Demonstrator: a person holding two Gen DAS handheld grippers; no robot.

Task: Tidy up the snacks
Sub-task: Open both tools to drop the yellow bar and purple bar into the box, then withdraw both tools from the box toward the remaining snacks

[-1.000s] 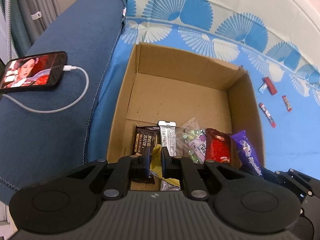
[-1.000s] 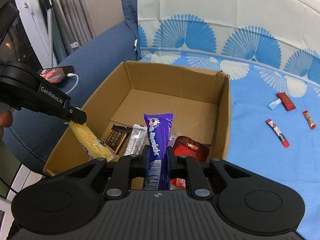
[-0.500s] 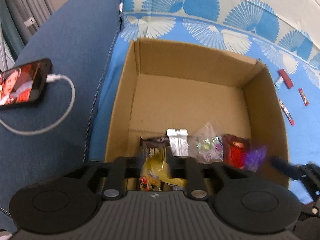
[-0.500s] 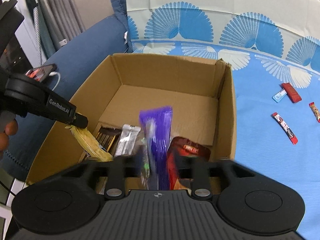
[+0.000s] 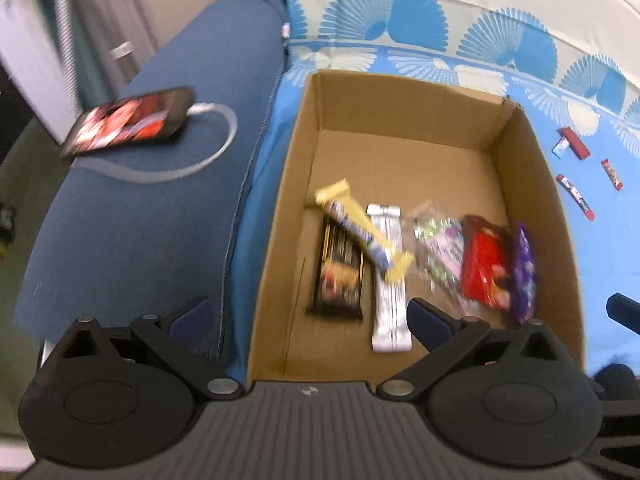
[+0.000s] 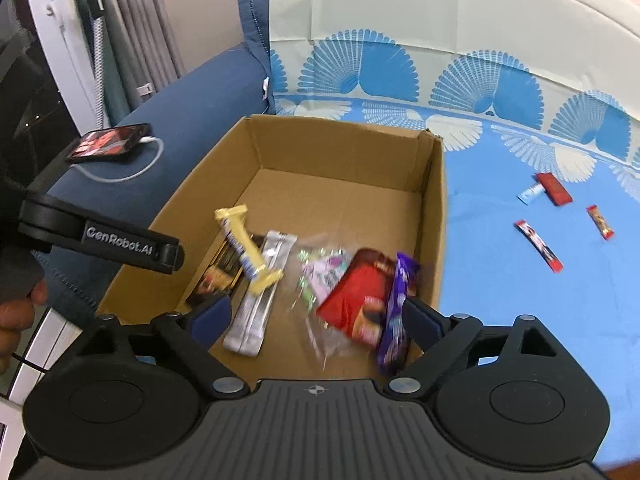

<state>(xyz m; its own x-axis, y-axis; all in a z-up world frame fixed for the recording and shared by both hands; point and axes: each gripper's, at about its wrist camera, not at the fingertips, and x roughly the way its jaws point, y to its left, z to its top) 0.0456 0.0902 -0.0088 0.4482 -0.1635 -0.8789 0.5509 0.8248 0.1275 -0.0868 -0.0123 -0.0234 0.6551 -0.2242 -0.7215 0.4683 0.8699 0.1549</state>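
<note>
An open cardboard box [image 5: 532, 184] sits on the blue patterned cloth. My left gripper [image 5: 308, 316] hangs over its near edge, jaws opening with nothing between them. The yellow bar [image 5: 364, 236] lies loose in the box across a dark chocolate bar [image 5: 340, 276] and a silver wrapper [image 5: 390, 304]. My right gripper [image 6: 316, 318] is opening too. The blurred purple bar [image 6: 396, 312] stands free beside its right finger, against the box's right wall [image 6: 434, 208]. A clear candy bag [image 6: 324, 276] and a red pack [image 6: 360, 296] lie beside it.
Several small snack bars [image 6: 538, 244] lie on the cloth right of the box. A phone [image 5: 128, 120] on a white cable rests on the blue sofa arm to the left. A person's hand [image 6: 16, 316] holds the left gripper at the left edge.
Both grippers went from shut to wide open. The yellow bar dropped from the left one into the box, the purple bar slipped from the right one, and both grippers pulled back.
</note>
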